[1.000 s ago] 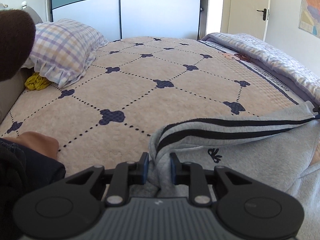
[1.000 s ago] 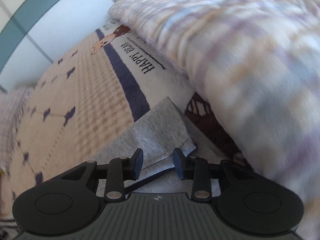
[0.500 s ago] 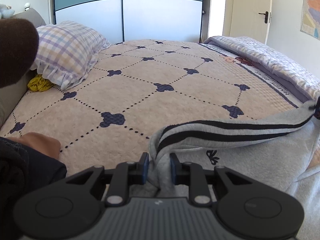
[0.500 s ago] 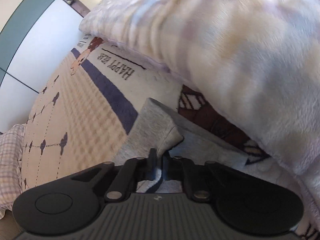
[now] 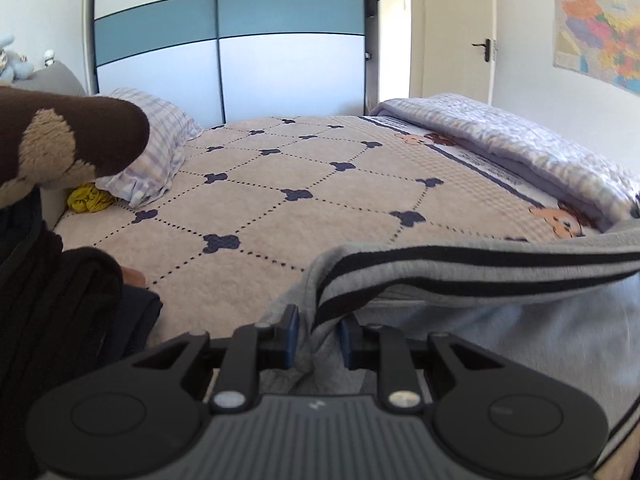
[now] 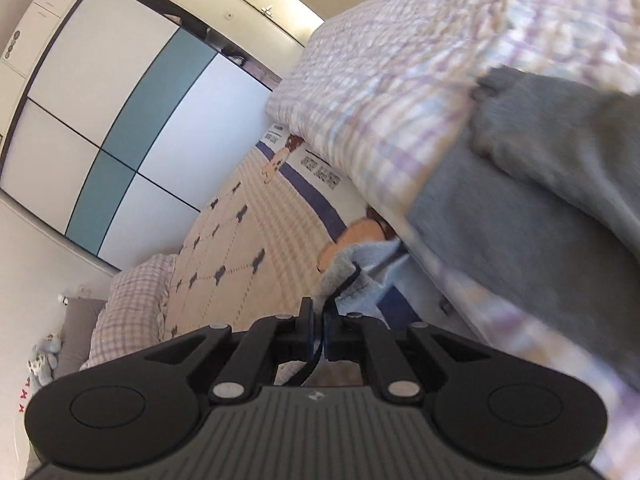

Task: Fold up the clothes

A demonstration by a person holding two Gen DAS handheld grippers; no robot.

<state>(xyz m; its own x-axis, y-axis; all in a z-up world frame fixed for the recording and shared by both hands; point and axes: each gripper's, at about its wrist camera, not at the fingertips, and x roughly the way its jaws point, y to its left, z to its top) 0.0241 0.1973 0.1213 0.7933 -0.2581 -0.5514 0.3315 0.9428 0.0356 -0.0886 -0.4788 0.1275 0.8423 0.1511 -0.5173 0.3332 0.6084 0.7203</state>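
Grey sweatshirt [image 5: 520, 320], the garment I am folding, lies across the near right part of the bed [image 5: 280, 184], its striped hem [image 5: 460, 268] lifted into a taut band that runs from my left gripper [image 5: 316, 334] off toward the right edge of the left wrist view. I see that gripper's blue pads clamped on a bunched fold of the grey cloth just under the stripes. On the right wrist camera my right gripper [image 6: 318, 330] has its jaws pressed nearly together on a thin piece of the same garment, pale grey fabric with a dark trim rising just ahead of the tips. Beside it a checked quilt [image 6: 400, 80] bulks up, blurred. A checked pillow [image 5: 160, 152] sits at the far left of the bed, a sleeve [image 5: 52, 320] at my left.
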